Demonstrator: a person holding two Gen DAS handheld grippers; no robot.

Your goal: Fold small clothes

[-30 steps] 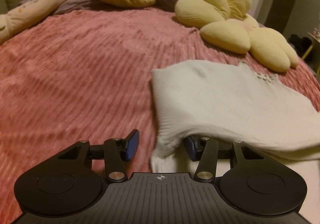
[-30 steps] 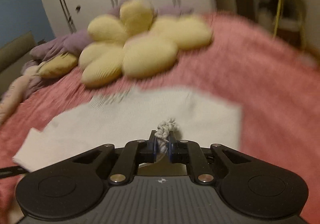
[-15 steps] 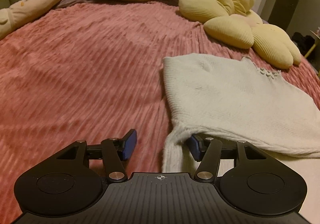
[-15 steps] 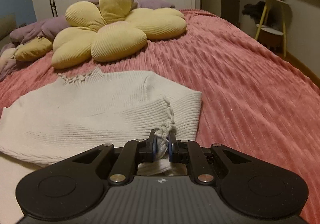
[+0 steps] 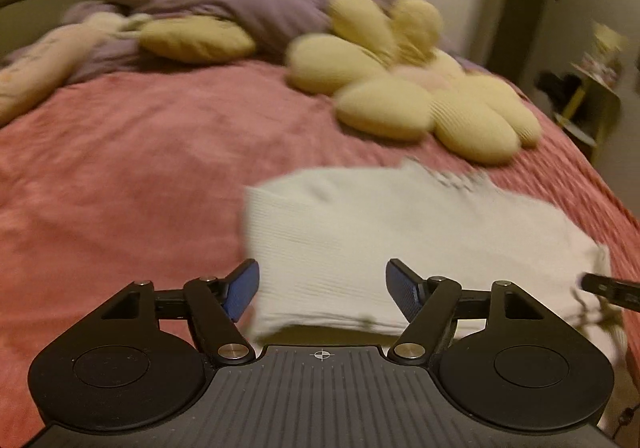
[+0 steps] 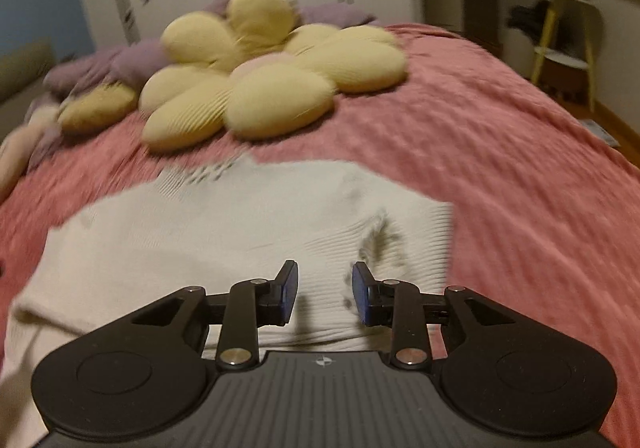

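Just one sweater (image 6: 224, 232) (two pillows (image 6: 256, 87))

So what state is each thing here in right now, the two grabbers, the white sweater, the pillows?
Left gripper: open, jaws just widened, pads clear of the sweater.
Right gripper: open, jaws just parted, nothing pinched.
Sweater: folded, lying flat on the bedspread, held by neither gripper.
Bedspread: spread flat over the bed.
Flower cushion: lying beyond the sweater, apart from it.
Purple blanket: bunched up at the bed's far end.
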